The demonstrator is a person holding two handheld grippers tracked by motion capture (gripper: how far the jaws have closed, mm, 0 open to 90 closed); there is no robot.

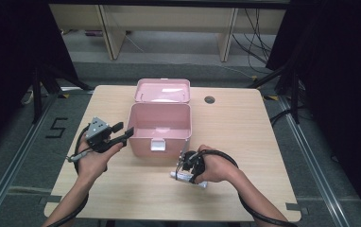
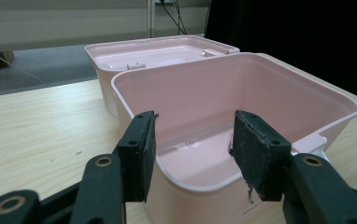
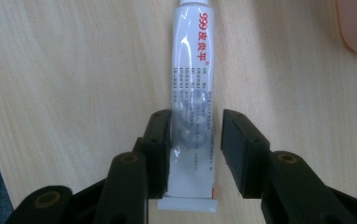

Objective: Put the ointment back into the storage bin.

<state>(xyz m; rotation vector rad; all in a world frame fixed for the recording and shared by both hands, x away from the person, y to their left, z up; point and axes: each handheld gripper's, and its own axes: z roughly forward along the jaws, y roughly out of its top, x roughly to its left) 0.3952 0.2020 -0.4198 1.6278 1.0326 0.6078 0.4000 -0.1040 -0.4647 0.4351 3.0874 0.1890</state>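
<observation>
White ointment tube (image 3: 191, 107) flat on the wooden table (image 1: 244, 127), just in front of the open pink box (image 1: 159, 127). Right gripper (image 3: 196, 149) over it, jaws apart, tube between them, right pad clear of it. Left gripper (image 2: 193, 154) at the box's left rim, jaws apart, nothing clamped.

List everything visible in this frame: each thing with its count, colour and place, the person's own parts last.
Pink plastic box: 1, pink, table centre, open and empty.
Hinged pink lid: 1, pink, folded back behind the box.
White ointment tube with red print: 1, white, flat on the table between the right gripper's jaws.
Light wooden table: 1, beige.
Left gripper: 1, black, open at the box's near-left corner.
Right gripper: 1, black, open, straddling the tube.
</observation>
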